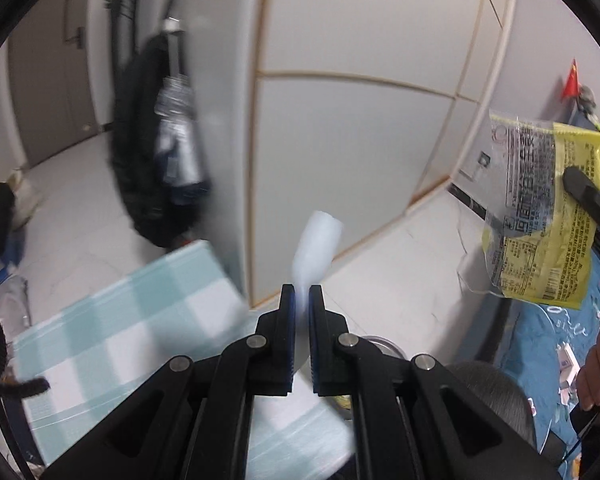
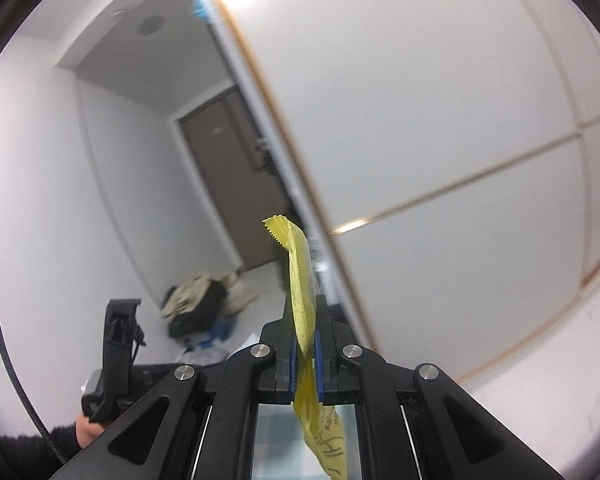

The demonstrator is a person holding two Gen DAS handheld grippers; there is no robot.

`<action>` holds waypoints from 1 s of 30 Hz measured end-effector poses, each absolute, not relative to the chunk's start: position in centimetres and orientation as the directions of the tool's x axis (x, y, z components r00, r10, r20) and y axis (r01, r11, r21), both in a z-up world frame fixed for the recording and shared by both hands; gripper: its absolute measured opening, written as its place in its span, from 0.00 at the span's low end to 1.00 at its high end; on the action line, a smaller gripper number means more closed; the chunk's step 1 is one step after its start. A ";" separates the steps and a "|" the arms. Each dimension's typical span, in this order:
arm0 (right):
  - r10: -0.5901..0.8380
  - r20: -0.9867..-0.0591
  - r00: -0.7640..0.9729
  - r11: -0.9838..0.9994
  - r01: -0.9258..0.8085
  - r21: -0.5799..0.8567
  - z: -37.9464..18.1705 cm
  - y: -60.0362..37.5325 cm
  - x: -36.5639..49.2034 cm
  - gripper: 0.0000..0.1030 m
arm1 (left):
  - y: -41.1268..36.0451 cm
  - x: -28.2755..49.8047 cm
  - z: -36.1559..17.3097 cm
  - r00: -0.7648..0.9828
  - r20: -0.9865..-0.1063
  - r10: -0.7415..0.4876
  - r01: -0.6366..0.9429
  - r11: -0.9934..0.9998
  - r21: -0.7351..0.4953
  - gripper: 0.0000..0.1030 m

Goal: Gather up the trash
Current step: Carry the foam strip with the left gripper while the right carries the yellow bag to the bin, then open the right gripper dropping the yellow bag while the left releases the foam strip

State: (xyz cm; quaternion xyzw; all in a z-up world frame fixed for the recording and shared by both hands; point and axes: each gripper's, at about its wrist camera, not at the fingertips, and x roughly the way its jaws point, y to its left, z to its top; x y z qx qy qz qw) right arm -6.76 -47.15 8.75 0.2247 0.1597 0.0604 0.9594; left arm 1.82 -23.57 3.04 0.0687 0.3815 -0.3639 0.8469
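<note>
Left gripper (image 1: 302,292): nearest the left wrist camera, its black jaws with blue pads are pressed together on a white, blurred scrap (image 1: 316,250) that sticks out past the tips; what the scrap is made of cannot be told.
Right gripper (image 2: 304,312): jaws pinched on a yellow wrapper (image 2: 302,300), which stands up above the tips with a serrated top edge and hangs down below the pads.
Same wrapper, left view: the yellow wrapper (image 1: 540,216) shows at the right, printed side out, held up in the air by a black finger (image 1: 584,188); the rest of that gripper is cut off by the frame edge.
Hand (image 1: 598,364): only partly in view at the right edge.
Checked cloth (image 1: 132,340): pale blue and white, below the left gripper, blurred.
Cabinet panels (image 1: 352,148): white with thin wooden trim, behind both grippers.
Hanging dark garment (image 1: 140,152): smeared, details unreadable.
Door (image 2: 224,184): brown, far end of the hallway.
</note>
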 end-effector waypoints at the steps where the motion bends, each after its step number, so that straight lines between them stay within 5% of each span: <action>1: 0.162 -0.303 0.939 0.885 -0.002 0.465 7.9 -48.7 -7.0 0.05 | -24.7 1.9 2.6 0.420 -0.704 -0.573 0.683 0.711 -0.171 0.02; 11: 0.062 -0.493 0.868 0.785 0.263 0.560 -2.5 -58.7 -7.7 0.05 | -33.0 1.5 -3.9 0.191 -0.852 -0.488 0.780 0.602 -0.170 0.02; 30: 0.320 -0.717 0.620 0.545 0.499 0.674 -25.9 -61.1 -2.5 0.09 | -40.3 3.5 -14.9 -0.132 -0.944 -0.303 0.790 0.543 -0.285 0.03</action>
